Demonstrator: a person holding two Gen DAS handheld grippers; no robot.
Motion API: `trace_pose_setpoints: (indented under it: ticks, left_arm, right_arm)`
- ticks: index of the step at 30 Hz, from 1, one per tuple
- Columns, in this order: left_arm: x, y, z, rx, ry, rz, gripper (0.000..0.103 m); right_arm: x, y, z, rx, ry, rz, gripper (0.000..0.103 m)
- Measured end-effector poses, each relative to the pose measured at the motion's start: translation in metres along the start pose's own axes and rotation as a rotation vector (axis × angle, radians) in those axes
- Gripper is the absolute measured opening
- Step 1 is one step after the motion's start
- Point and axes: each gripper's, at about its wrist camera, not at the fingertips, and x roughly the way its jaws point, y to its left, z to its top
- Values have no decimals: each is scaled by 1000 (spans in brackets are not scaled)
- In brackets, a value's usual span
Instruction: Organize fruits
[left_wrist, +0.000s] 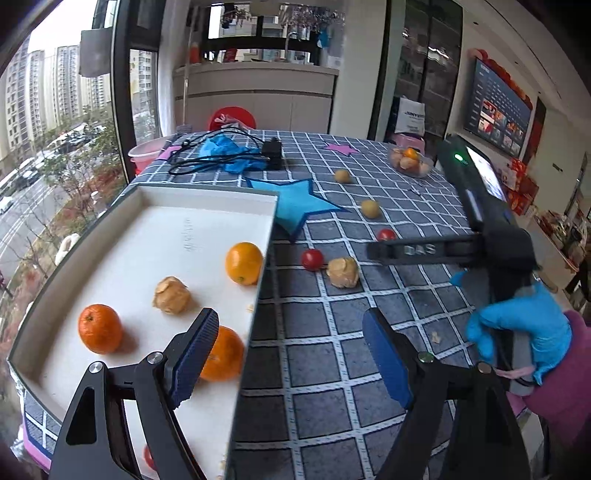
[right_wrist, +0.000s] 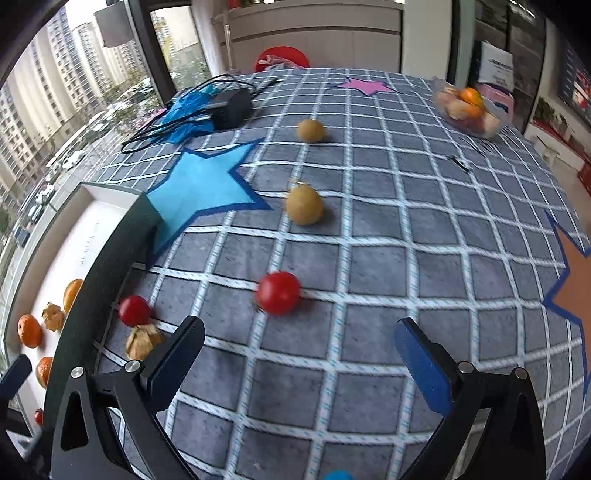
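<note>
My left gripper (left_wrist: 291, 354) is open and empty, straddling the right wall of the white tray (left_wrist: 207, 195). The tray holds three oranges (left_wrist: 99, 328), a husked fruit (left_wrist: 171, 295) and a small red tomato (left_wrist: 148, 458). On the checked cloth lie two red tomatoes (left_wrist: 312, 259), another husked fruit (left_wrist: 343, 272) and two yellow-brown round fruits (left_wrist: 370, 208). My right gripper (right_wrist: 301, 365) is open with nothing between its fingers, just short of the nearer tomato (right_wrist: 279, 292). The second tomato (right_wrist: 135, 310) and the husked fruit (right_wrist: 142, 341) lie to its left.
A clear bowl (right_wrist: 469, 107) of fruit stands at the far right. Blue star (right_wrist: 203, 184), pink star (right_wrist: 365, 86) and orange star (right_wrist: 576, 280) mats lie on the cloth. A black charger (right_wrist: 231, 107) with cables and a blue glove sit at the back left. The tray's left side runs along the window edge.
</note>
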Motion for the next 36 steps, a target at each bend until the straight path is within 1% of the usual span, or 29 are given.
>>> trace_pose_setpoints:
  ticks: [2, 3, 4, 5, 7, 8, 10, 12, 17, 19, 24, 26, 28, 29, 30, 31, 32, 34, 35, 36]
  left_arm:
    - [2, -4, 0, 7, 10, -6, 83]
    - [3, -6, 0, 8, 14, -8, 83]
    - [4, -8, 1, 11, 19, -10, 83]
    - [5, -10, 1, 12, 22, -11, 83]
    - [7, -14, 3, 17, 31, -16, 83]
    - [8, -16, 4, 18, 34, -20, 83]
    - [9, -21, 6, 22, 41, -25, 83]
    - [13, -25, 9, 26, 51, -30, 83]
    - [27, -37, 17, 13, 93, -46, 83]
    - [34, -42, 20, 8, 111, -49, 83]
    - [58, -55, 29, -8, 151, -28, 83]
    - [70, -58, 33, -12, 163, 4, 82]
    - [80, -59, 35, -20, 184, 20, 72]
    - [86, -58, 36, -27, 196, 27, 69]
    - [92, -57, 36, -36, 211, 32, 60]
    - [97, -56, 36, -46, 224, 39, 55]
    - [97, -57, 36, -36, 204, 57, 50]
    - [98, -59, 35, -19, 199, 65, 31]
    - [98, -60, 33, -18, 197, 57, 28]
    - [95, -61, 30, -15, 193, 44, 28]
  right_arm:
    - [1, 2, 0, -7, -10, -3, 103]
    - [0, 4, 1, -12, -20, -10, 96]
    - [0, 5, 2, -17, -27, -18, 85]
    - [-1, 6, 2, -23, -35, -27, 81]
    - [-2, 6, 3, -28, -44, -37, 63]
    - [-2, 6, 3, -33, -46, -39, 58]
    - [-3, 7, 3, -55, -51, -39, 35]
    - [-5, 7, 0, -69, -54, -23, 25]
    - [-21, -11, -13, -40, -70, 44, 24]
    - [-31, -20, -21, -27, -81, 57, 24]
    - [-55, -46, -42, -1, -113, 76, 24]
    - [-64, -55, -51, 3, -124, 83, 24]
    - [-68, -60, -56, 4, -127, 91, 25]
    - [-70, -63, -59, 4, -130, 92, 25]
    - [-72, -66, -63, 3, -134, 86, 25]
    - [-73, -68, -64, 2, -138, 81, 25]
    - [-75, -72, -67, 4, -144, 76, 25]
    - [-76, -79, -70, 17, -147, 70, 25]
    - [-76, -84, -72, 29, -148, 71, 25]
    - [-76, -89, -74, 43, -147, 73, 25]
